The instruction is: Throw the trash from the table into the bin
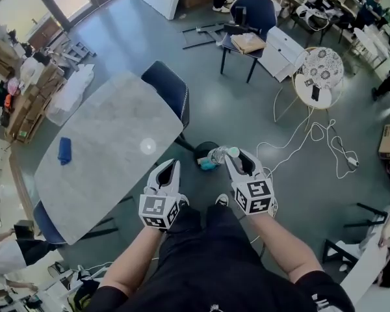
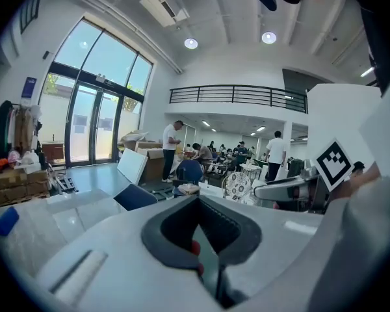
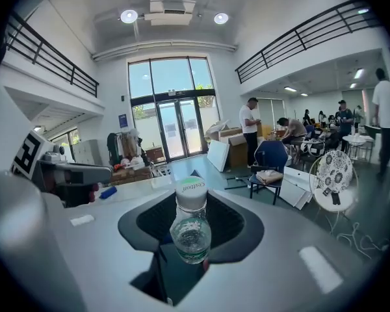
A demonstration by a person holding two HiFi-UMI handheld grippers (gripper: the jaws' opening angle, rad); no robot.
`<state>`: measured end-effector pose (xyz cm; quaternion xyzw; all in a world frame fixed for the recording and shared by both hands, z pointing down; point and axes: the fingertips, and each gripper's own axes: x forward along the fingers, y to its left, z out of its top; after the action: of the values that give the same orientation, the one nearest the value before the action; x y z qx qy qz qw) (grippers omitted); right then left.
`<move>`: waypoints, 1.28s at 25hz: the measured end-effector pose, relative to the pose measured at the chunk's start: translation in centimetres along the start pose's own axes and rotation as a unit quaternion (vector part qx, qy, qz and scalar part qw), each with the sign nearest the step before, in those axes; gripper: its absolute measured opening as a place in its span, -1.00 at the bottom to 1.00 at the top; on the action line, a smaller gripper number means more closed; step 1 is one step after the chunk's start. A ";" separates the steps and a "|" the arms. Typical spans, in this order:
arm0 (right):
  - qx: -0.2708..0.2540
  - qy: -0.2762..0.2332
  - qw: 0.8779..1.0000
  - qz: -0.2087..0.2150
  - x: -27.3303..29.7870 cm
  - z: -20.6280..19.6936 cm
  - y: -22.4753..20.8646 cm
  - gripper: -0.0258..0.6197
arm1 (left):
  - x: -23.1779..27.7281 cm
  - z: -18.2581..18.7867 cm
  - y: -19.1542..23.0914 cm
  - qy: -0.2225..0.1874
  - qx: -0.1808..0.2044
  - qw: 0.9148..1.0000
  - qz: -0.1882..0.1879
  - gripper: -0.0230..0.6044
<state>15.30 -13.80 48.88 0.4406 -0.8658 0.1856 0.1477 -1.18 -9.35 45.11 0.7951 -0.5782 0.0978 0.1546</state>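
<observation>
My right gripper [image 1: 240, 156] is shut on a clear plastic bottle [image 1: 219, 155] with a white cap [image 3: 191, 190]. In the right gripper view the bottle [image 3: 190, 236] stands between the dark pads. Just beyond it a dark round bin [image 1: 201, 147] sits on the floor by the table's corner. My left gripper [image 1: 169, 166] hangs beside the marble table [image 1: 110, 142]. Its jaws [image 2: 208, 255] are closed with nothing in them. A crumpled blue item [image 1: 65, 150] lies on the table's far left part, and it also shows as a blue item [image 2: 6, 221] in the left gripper view.
A dark blue chair [image 1: 169, 86] stands at the table's far side. White cables [image 1: 312, 142] trail over the floor to the right, near a round patterned side table [image 1: 322, 70]. Boxes [image 1: 32, 103] pile up at the left wall. People stand in the background.
</observation>
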 end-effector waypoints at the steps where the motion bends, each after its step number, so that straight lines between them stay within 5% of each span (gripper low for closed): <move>1: 0.004 0.001 1.000 -0.004 0.4 -0.7 -0.4 -0.39 | 0.5 -0.3 -0.2 0.003 0.001 1.000 -0.008 -0.92; 11: -0.003 0.039 0.998 -0.049 9.4 -12.0 -4.4 -0.39 | 5.2 -9.3 2.8 0.066 -0.021 0.997 -0.032 -0.93; 23: -0.032 0.122 0.991 -0.034 22.0 -34.8 -7.8 -0.40 | 9.9 -24.9 5.1 0.127 -0.080 0.989 -0.018 -0.93; 32: -0.017 0.149 0.988 -0.036 30.5 -47.5 -11.4 -0.40 | 10.4 -35.0 6.0 0.153 -0.111 0.982 0.014 -0.93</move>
<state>11.70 -20.12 105.97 0.4360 -0.8209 0.2292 0.2891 -2.81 -7.72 82.04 0.7404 -0.5659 0.1559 0.3274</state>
